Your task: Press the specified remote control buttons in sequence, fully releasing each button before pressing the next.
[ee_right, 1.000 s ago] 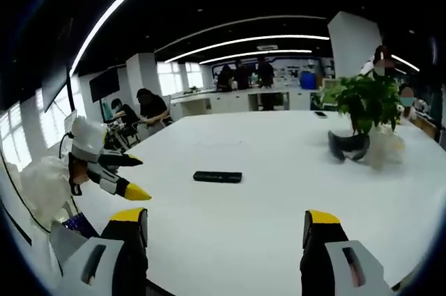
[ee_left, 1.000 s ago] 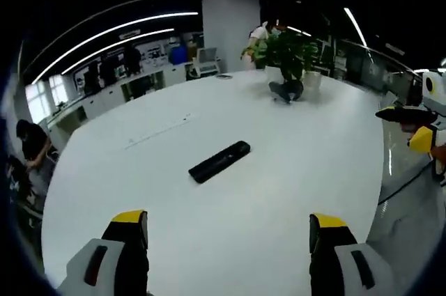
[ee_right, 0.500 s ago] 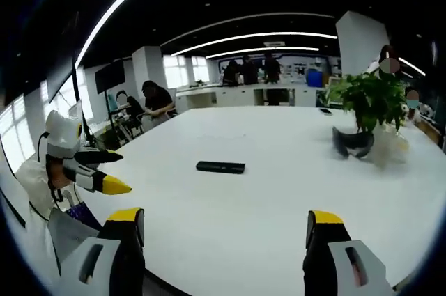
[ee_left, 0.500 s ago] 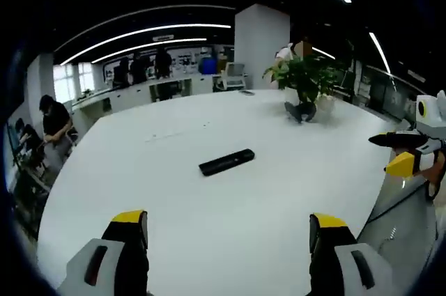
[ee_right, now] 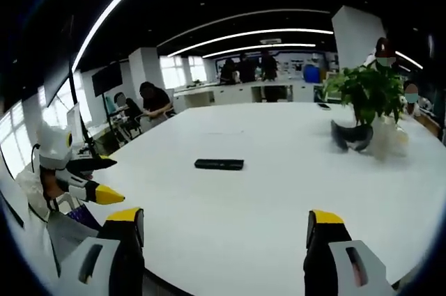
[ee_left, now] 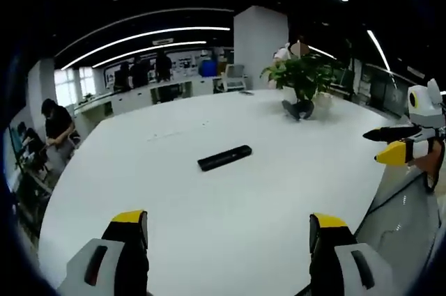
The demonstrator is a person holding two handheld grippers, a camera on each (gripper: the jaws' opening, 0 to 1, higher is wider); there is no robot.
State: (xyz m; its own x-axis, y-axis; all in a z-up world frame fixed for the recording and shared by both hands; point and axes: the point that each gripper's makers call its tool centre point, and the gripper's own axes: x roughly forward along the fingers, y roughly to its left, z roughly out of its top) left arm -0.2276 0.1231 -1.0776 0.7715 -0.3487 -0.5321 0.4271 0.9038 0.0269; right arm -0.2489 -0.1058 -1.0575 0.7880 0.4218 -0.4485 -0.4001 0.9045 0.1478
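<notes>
Remote (ee_left: 224, 158): flat on white table (ee_left: 209, 226), well ahead of both claws, untouched. Left claw (ee_left: 228, 240) wide apart, empty; right claw (ee_right: 224, 240) likewise. Potted plant (ee_right: 362, 94) far beyond. Risk: blunt tips striking neighbouring buttons, or nudging the loose remote sideways.
</notes>
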